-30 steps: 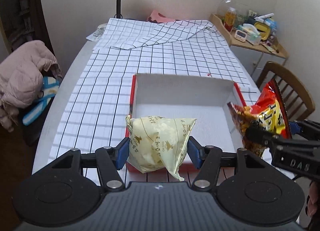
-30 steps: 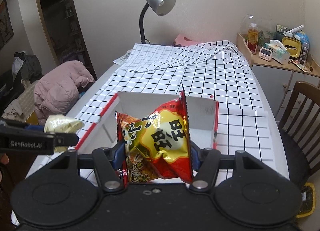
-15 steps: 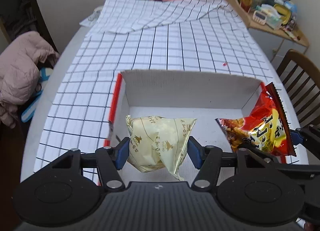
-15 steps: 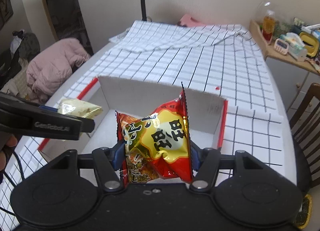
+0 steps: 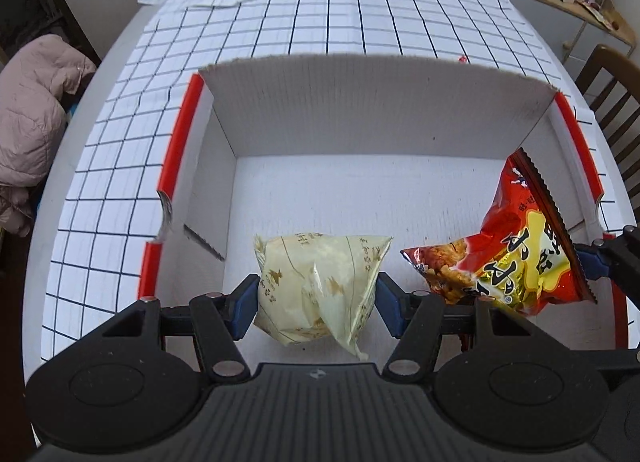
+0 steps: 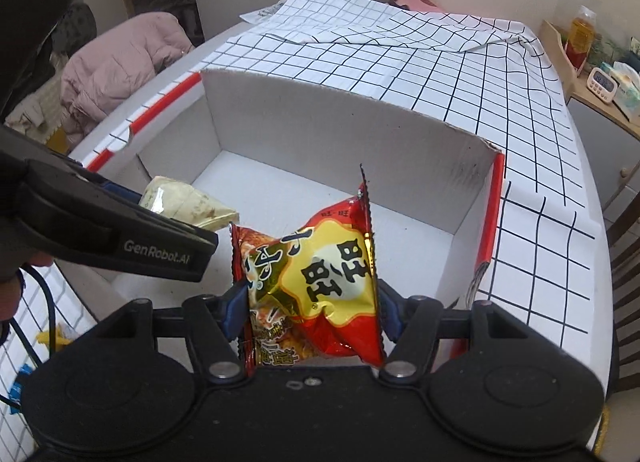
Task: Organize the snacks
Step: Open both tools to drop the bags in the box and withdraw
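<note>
Yellow packet (image 5: 320, 286) pinched by left hand-held gripper (image 5: 316, 304), red packet (image 6: 316, 286) by right (image 6: 312, 308), tilted into box (image 5: 376, 110).

You are looking at a matt white corrugated cardboard box (image 5: 380, 118) with glossy red edging, sitting on smooth grid-printed cloth (image 5: 352, 18). A pale yellow crinkled plastic packet (image 5: 320, 282) is showing a soft sheen, while the red foil snack bag (image 6: 320, 282) is gleaming. Beside the table, a pink quilted jacket (image 6: 116, 62) is looking soft and matt.
</note>
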